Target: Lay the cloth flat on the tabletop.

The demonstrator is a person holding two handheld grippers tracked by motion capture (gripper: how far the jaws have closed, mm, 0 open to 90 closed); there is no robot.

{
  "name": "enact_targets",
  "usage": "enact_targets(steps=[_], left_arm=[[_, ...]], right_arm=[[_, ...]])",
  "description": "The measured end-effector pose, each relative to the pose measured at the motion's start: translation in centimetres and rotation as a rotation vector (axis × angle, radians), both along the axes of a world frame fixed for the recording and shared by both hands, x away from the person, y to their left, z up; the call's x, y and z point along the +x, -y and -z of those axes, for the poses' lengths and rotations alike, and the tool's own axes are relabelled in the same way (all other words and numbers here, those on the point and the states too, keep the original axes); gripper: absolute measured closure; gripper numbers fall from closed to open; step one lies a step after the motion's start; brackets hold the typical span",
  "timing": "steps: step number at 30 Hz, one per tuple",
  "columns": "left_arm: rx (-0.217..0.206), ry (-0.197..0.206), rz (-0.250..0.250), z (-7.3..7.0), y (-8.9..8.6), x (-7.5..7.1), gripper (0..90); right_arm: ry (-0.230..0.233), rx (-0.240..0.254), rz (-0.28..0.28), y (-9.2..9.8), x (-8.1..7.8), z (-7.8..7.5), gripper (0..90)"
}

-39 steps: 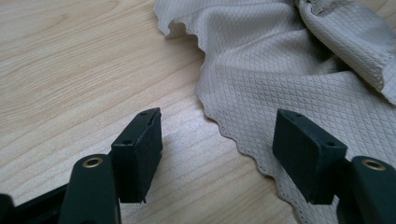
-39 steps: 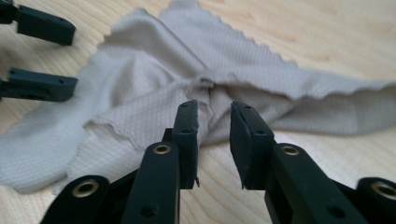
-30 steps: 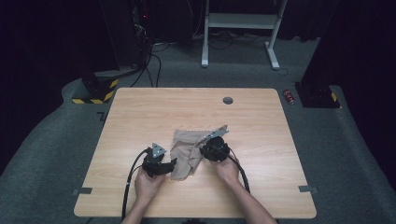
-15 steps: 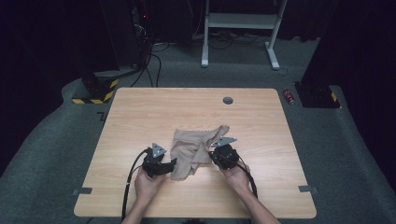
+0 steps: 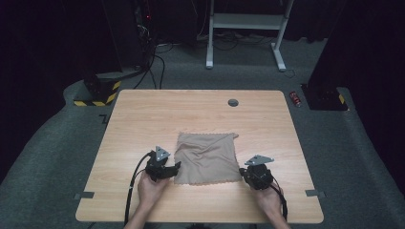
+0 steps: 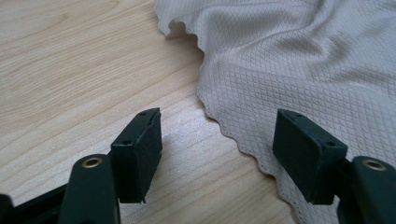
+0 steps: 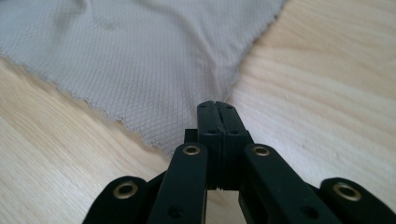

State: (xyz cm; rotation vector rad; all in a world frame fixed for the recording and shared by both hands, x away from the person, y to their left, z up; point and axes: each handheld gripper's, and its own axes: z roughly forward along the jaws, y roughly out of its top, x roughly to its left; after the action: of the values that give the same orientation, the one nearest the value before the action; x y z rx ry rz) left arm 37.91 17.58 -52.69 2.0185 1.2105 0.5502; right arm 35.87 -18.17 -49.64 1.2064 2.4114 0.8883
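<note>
Beige cloth (image 5: 207, 158) lies near the middle of the table (image 5: 143, 114), spread mostly flat — a few wrinkles and a slightly lifted far right corner left to smooth.

Right claw (image 7: 217, 108) clenched on the cloth's near right corner, hand low at the near edge.

Left claw (image 6: 217, 140) released, jaws wide, straddling the scalloped near left edge, not gripping.

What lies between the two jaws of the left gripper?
In the left gripper view, the open left gripper has bare wooden table between its jaws, plus the scalloped edge of the beige cloth running toward the right jaw. Nothing is gripped.
</note>
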Motion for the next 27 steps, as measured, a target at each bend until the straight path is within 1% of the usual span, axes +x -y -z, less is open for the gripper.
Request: enact_targets(steps=[5,8,11,12,14,15,16,17,18,19,21,23,25,27], left_arm=[[0.001,0.0,-0.001,0.0,0.0,0.0,33.1],[0.0,0.003,-0.002,0.0,0.0,-0.1,33.1],[-0.002,0.003,0.001,0.0,-0.1,-0.1,33.4],[-0.006,0.005,0.005,0.0,-0.1,-0.3,35.0],[-0.014,0.0,0.008,-0.1,-0.2,-0.6,41.1],[-0.026,-0.01,0.007,-0.2,-0.3,-0.8,41.3],[-0.042,-0.007,0.013,-0.5,-0.2,-1.2,41.6],[-0.057,0.003,0.029,-0.8,-0.2,-1.7,42.8],[-0.06,0.01,0.056,-1.1,0.0,-2.2,44.6],[-0.053,0.015,0.082,-1.4,0.3,-2.8,46.3],[-0.014,0.023,0.139,-1.8,1.0,-3.7,50.7],[0.016,0.016,0.186,-1.8,1.6,-4.3,56.7],[0.038,-0.006,0.217,-1.5,2.1,-4.4,60.7],[0.079,-0.031,0.234,-1.1,2.5,-4.1,64.0]], right_arm=[[-0.01,-0.033,-0.008,0.0,-0.3,1.0,89.6],[-0.016,-0.014,-0.005,0.3,-1.0,1.1,89.6],[-0.009,-0.016,-0.007,0.5,-1.8,1.2,89.5],[-0.007,-0.019,-0.007,0.6,-1.9,1.2,89.4],[0.004,-0.018,-0.001,0.6,-2.0,1.0,87.8],[0.023,-0.021,0.005,0.6,-2.0,0.9,85.5],[0.04,-0.022,0.007,0.5,-1.9,0.8,83.3],[0.053,-0.012,0.01,0.5,-2.0,0.6,81.6],[0.069,-0.004,-0.006,0.4,-2.0,0.5,80.4],[0.079,0.004,-0.019,0.2,-2.1,0.3,79.3],[0.096,0.01,-0.044,-0.3,-2.3,0.2,78.9],[0.103,0.014,-0.067,-0.7,-2.5,0.2,78.9],[0.094,0.013,-0.085,-1.1,-2.5,0.5,78.9],[0.075,0.02,-0.093,-1.5,-2.4,0.9,78.1]])
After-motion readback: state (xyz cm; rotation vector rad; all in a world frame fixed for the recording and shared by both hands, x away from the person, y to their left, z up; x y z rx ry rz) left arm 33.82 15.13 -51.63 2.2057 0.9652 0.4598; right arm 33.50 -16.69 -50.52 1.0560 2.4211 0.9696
